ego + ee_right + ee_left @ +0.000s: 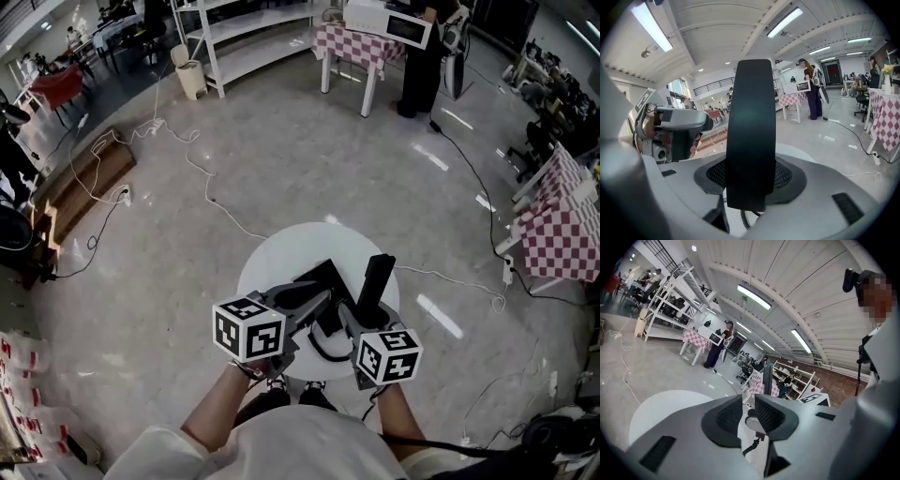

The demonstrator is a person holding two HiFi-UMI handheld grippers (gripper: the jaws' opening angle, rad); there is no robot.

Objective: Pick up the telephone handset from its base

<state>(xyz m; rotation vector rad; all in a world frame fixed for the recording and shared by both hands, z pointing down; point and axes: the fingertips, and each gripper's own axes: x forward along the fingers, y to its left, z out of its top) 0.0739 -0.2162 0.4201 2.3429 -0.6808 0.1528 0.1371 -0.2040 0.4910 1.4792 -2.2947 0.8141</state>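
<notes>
The black telephone handset [378, 275] stands nearly upright above the round white table [267, 272], with my right gripper [360, 325] shut on its lower part. In the right gripper view the handset [751, 126] fills the middle, both pads pressed against its sides. Its coiled cord [323, 350] hangs down toward the black base [314, 279] on the table. My left gripper [322, 300] hovers just left of the handset, over the base. Its jaws [748, 405] stand a narrow gap apart with nothing between them. The handset [767, 380] shows beyond that gap.
The table is small, with bare floor all around it. White cables [202, 173] run across the floor. Red-checked tables [562, 234] stand at the right and the far side, where a person [419, 66] stands. White shelves [244, 37] line the back.
</notes>
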